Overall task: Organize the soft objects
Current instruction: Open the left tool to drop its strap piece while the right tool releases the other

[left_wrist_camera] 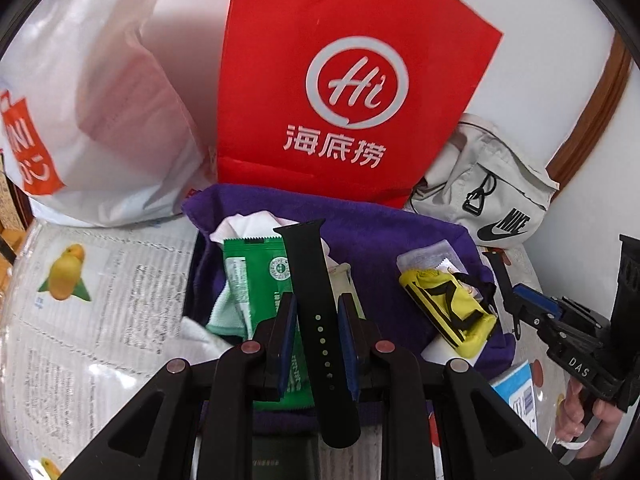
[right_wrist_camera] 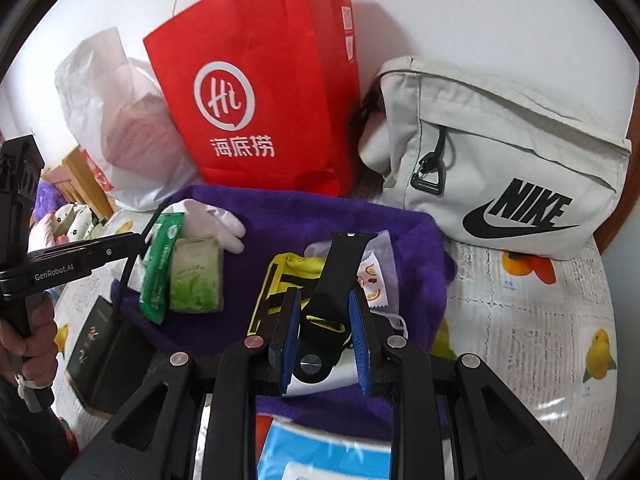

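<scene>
A purple towel [left_wrist_camera: 376, 236] [right_wrist_camera: 280, 224] lies on the table with small items on it. My left gripper [left_wrist_camera: 317, 322] is shut on a black watch strap with holes [left_wrist_camera: 316, 300], held above a green packet [left_wrist_camera: 256, 280]. My right gripper [right_wrist_camera: 325, 322] is shut on a second black strap piece with a metal stud [right_wrist_camera: 336, 276], above a yellow-and-black pouch [right_wrist_camera: 280, 276] [left_wrist_camera: 452, 312]. A white glove [right_wrist_camera: 216, 220], the green packet [right_wrist_camera: 160, 264] and a light green tissue pack [right_wrist_camera: 196, 276] lie on the towel's left part.
A red paper bag [left_wrist_camera: 352, 80] [right_wrist_camera: 260, 80] stands behind the towel, with a white plastic bag [left_wrist_camera: 92, 120] to its left and a grey Nike pouch [right_wrist_camera: 500, 160] [left_wrist_camera: 488, 200] to its right. A dark booklet [right_wrist_camera: 96, 356] lies at the left. A fruit-print cloth [left_wrist_camera: 100, 300] covers the table.
</scene>
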A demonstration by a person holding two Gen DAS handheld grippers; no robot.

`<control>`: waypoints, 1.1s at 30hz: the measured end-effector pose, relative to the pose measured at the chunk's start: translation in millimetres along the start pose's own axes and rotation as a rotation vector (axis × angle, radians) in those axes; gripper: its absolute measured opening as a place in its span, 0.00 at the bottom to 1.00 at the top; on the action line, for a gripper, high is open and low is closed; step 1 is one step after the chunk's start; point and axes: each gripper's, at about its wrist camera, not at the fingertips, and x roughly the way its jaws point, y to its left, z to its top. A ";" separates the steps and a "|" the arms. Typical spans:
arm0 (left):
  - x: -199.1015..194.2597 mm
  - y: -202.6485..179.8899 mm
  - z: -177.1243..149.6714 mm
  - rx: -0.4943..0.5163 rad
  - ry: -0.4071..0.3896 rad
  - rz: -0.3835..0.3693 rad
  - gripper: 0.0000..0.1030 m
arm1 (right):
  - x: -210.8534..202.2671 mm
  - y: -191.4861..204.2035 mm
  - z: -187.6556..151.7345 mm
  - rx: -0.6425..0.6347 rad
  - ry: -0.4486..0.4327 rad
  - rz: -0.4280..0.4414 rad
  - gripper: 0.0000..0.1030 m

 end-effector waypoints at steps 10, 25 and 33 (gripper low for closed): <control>30.8 6.6 6.3 -0.015 0.049 0.013 0.20 | 22.6 -2.9 2.6 0.001 0.049 -0.005 0.27; 7.2 6.1 2.9 -0.027 0.037 0.032 0.40 | -8.8 -2.9 -4.1 0.022 -0.011 -0.013 0.51; -30.2 -6.3 -16.3 -0.006 0.020 0.060 0.51 | -54.0 5.2 -21.9 0.046 -0.058 -0.041 0.67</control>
